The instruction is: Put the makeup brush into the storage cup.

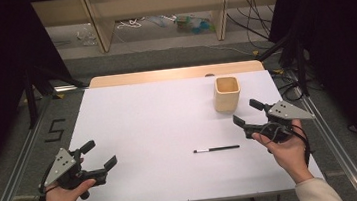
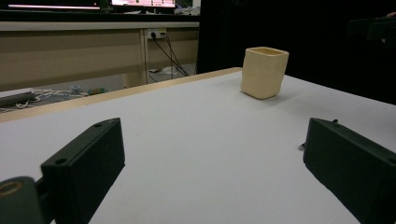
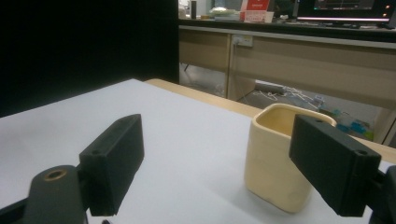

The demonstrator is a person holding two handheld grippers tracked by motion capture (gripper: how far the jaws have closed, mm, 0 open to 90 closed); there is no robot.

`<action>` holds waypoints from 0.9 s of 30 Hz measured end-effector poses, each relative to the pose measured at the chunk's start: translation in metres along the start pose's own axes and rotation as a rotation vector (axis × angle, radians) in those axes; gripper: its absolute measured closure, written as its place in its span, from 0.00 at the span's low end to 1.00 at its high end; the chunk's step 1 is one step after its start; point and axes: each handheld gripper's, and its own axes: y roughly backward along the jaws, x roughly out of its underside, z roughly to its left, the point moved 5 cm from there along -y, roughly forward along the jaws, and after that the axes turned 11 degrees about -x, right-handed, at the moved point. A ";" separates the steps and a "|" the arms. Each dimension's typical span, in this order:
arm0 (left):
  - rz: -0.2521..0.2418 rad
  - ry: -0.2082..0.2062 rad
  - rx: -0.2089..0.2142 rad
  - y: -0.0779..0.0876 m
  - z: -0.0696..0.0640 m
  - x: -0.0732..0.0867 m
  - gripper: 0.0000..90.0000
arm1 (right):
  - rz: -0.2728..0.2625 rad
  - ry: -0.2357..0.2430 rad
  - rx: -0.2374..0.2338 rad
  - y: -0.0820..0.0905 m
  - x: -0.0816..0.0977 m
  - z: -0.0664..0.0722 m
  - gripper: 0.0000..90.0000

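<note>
A person's two hands hold a gripper each over a white table (image 1: 143,114), both with jaws apart and empty. Nearest the person, the left gripper (image 1: 103,156) hovers over the near left corner, its jaws aimed across the table. The right gripper (image 1: 248,113) hangs by the right edge, jaws pointing left and slightly away.

The pen (image 1: 217,149) lies flat on the table, just below and to the left of the right gripper's jaws, well apart from the left gripper's. Its long axis runs side to side across the table, roughly in line with the way the right jaws point, its pale tip toward the left gripper and its dark end toward the right one. The right hand is plainly the nearer, and a grasp would likely call for dropping the jaws and turning them to straddle the barrel.

Farther off, the cup (image 1: 227,94) stands upright and open, just ahead of the right jaws and apart from them; in the right gripper view it (image 3: 275,158) sits between them.
</note>
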 end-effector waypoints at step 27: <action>0.001 0.000 0.005 0.000 -0.001 0.000 0.06 | 0.012 0.033 -0.052 -0.048 -0.019 -0.005 0.22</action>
